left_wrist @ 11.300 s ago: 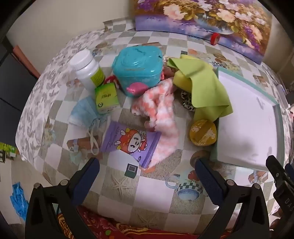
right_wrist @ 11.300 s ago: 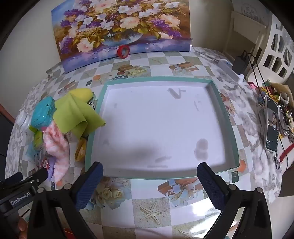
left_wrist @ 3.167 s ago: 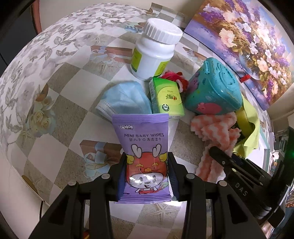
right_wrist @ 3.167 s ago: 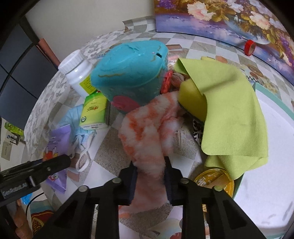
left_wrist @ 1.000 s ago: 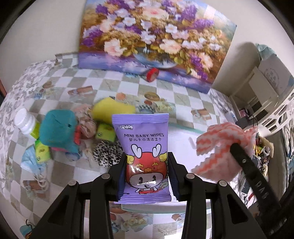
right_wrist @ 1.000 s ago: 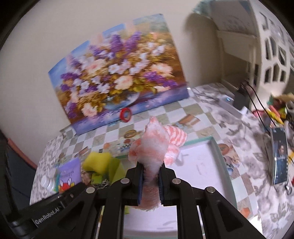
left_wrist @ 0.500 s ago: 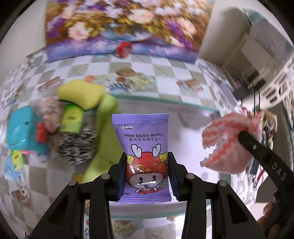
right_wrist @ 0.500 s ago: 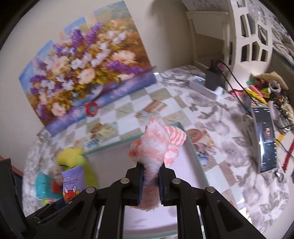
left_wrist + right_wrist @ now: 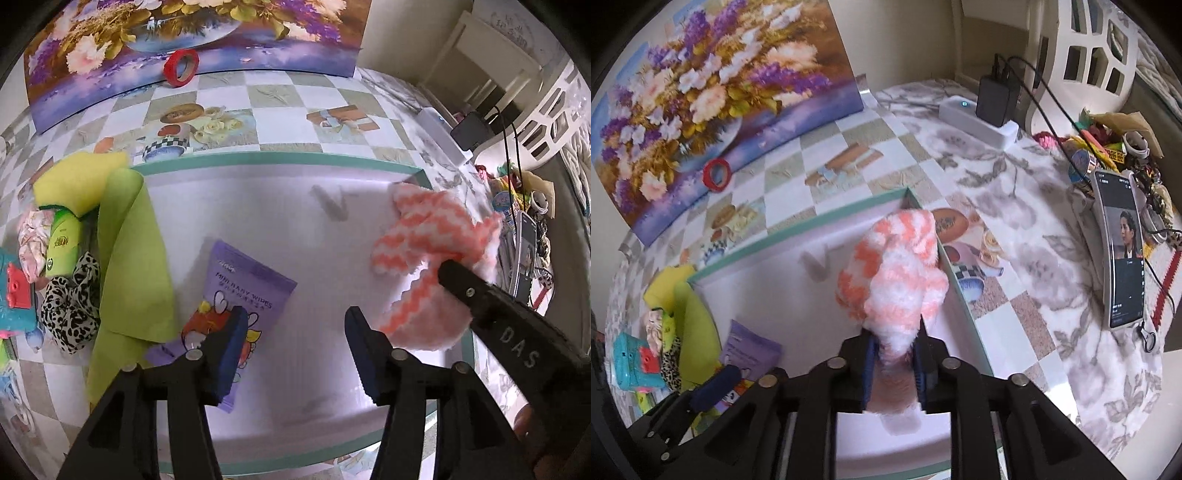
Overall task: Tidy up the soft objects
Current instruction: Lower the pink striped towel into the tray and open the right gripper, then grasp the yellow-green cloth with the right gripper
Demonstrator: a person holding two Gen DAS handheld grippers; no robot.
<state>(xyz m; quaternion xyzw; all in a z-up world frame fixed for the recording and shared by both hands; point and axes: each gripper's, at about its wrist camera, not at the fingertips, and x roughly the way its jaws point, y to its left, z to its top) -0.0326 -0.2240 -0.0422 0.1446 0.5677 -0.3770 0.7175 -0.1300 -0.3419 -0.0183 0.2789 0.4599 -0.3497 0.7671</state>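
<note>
A purple pack of baby wipes [image 9: 236, 291] lies flat in the white tray [image 9: 280, 158], toward seven o'clock. The left hand-held gripper [image 9: 293, 345] hangs over it, released, its jaws just widened. At three o'clock, the right hand-held gripper [image 9: 893, 363], jaws just loosening, grasps a fluffy orange-and-white cloth [image 9: 897, 266] over the tray's right rim. A green cloth [image 9: 129, 254] drapes the left rim.

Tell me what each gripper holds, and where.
Left gripper: nothing; purple wipes pack released. Right gripper: orange-white fluffy cloth, lower end between opening jaws.
</note>
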